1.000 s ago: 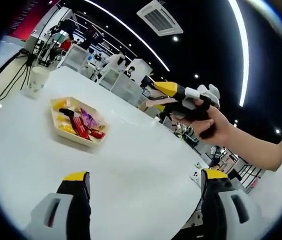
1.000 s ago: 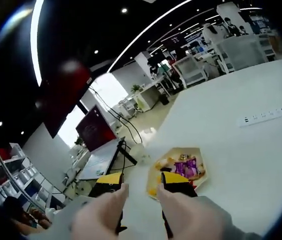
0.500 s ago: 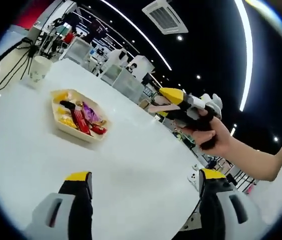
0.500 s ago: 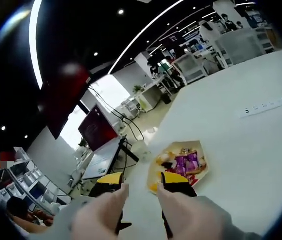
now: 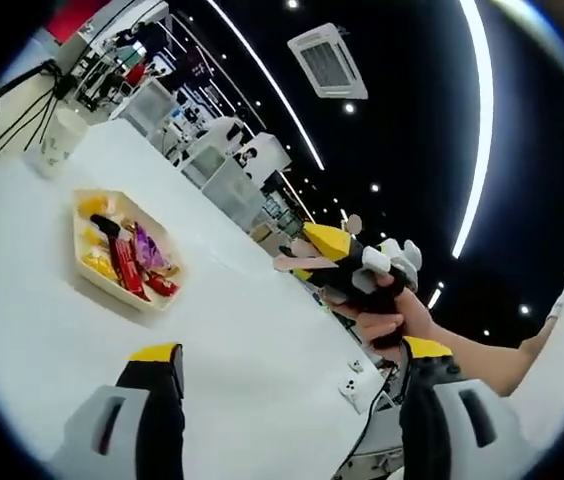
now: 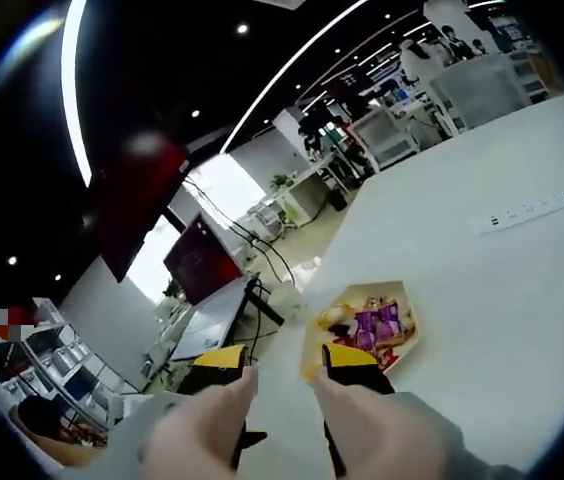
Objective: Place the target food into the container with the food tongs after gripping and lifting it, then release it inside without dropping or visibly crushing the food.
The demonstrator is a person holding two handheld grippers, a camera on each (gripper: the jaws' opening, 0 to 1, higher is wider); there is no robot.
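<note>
Tongs (image 5: 300,262) in right gripper (image 5: 334,262) point toward snack tray (image 5: 80,262).

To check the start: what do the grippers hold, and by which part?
Left gripper: nothing. Right gripper clasps pale pink food tongs along their arms; tongs empty.

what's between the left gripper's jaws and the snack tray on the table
Only bare white table. In the left gripper view, nothing sits on the stretch from the left gripper up to the snack tray; the paper cup stands beyond the tray.

No text, label or sign is readable.
</note>
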